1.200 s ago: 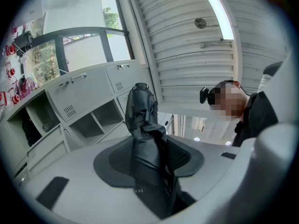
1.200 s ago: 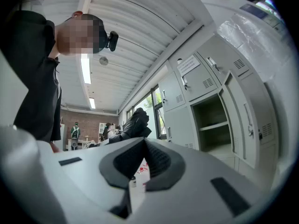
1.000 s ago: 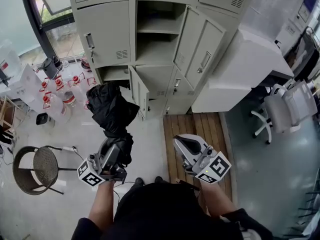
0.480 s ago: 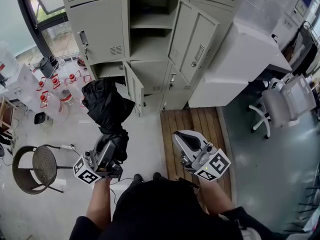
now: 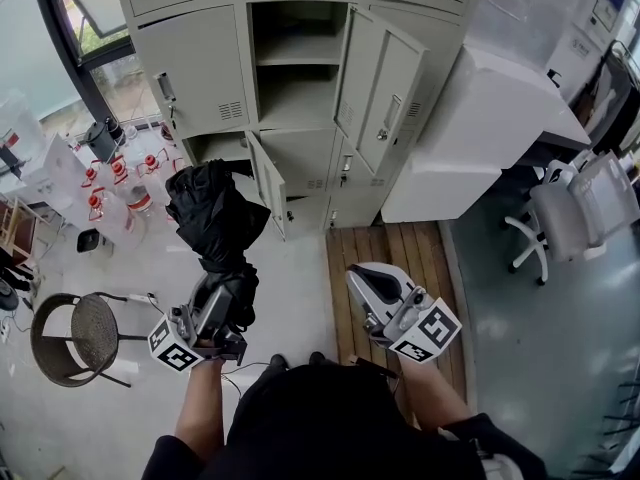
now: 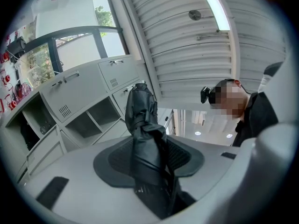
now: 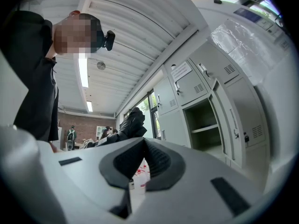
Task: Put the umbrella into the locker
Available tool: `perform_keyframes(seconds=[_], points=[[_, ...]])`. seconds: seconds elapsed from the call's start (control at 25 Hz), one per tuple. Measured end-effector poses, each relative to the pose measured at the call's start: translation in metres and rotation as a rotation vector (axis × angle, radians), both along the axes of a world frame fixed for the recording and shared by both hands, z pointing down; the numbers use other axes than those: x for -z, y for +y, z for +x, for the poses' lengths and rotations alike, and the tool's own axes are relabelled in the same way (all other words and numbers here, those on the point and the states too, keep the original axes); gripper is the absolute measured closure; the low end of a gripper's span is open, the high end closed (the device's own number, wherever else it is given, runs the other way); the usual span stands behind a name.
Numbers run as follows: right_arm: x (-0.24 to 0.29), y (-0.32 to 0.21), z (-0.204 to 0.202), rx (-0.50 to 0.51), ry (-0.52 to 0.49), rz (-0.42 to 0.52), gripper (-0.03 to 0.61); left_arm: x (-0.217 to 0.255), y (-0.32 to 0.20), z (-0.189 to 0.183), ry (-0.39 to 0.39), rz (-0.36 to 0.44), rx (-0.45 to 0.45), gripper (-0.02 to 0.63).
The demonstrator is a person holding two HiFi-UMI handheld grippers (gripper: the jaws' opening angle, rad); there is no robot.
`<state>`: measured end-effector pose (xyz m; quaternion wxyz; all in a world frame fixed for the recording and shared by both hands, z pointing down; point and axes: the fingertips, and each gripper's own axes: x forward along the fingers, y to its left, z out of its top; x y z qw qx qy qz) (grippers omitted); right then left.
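A folded black umbrella (image 5: 215, 218) stands up out of my left gripper (image 5: 226, 294), which is shut on its lower end. In the left gripper view the umbrella (image 6: 142, 134) fills the gap between the dark pads and points at the grey lockers. The locker (image 5: 290, 68) straight ahead has its door (image 5: 385, 93) swung open to the right, with a shelf inside and nothing on it. My right gripper (image 5: 372, 284) hovers low at the right, shut with nothing in it. In the right gripper view the right gripper (image 7: 142, 144) faces the open locker (image 7: 205, 125), with the umbrella (image 7: 131, 122) to the left.
A small lower locker door (image 5: 265, 180) hangs open below the open compartment. Red-capped bottles (image 5: 110, 183) stand on the floor at the left, near a round stool (image 5: 70, 333). A wooden pallet (image 5: 390, 253), a white cabinet (image 5: 480, 128) and an office chair (image 5: 570, 213) lie to the right.
Both grippers have drifted a little toward the lockers. The umbrella stays in the left gripper, and the right gripper stays shut and holds nothing.
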<state>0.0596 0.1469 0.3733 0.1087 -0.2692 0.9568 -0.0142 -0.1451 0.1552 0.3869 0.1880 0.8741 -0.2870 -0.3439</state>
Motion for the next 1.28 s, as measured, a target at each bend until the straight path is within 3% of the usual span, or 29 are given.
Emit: perform_keyframes(seconds=[0.28, 0.64, 1.04, 1.28], points=[[-0.001, -0.006, 0.015, 0.032, 0.017, 0.019, 0.568, 0.002, 0.002, 0.011, 0.027, -0.011, 0.017, 0.416], [-0.028, -0.019, 0.018, 0.057, 0.022, -0.033, 0.568, -0.015, 0.004, 0.018, 0.013, -0.057, 0.012, 0.416], [-0.055, -0.063, -0.007, 0.039, 0.055, -0.101, 0.568, -0.044, -0.050, 0.014, 0.060, -0.110, -0.046, 0.416], [-0.049, -0.099, -0.033, 0.027, 0.068, -0.109, 0.568, -0.043, -0.090, 0.000, 0.011, -0.097, -0.094, 0.414]])
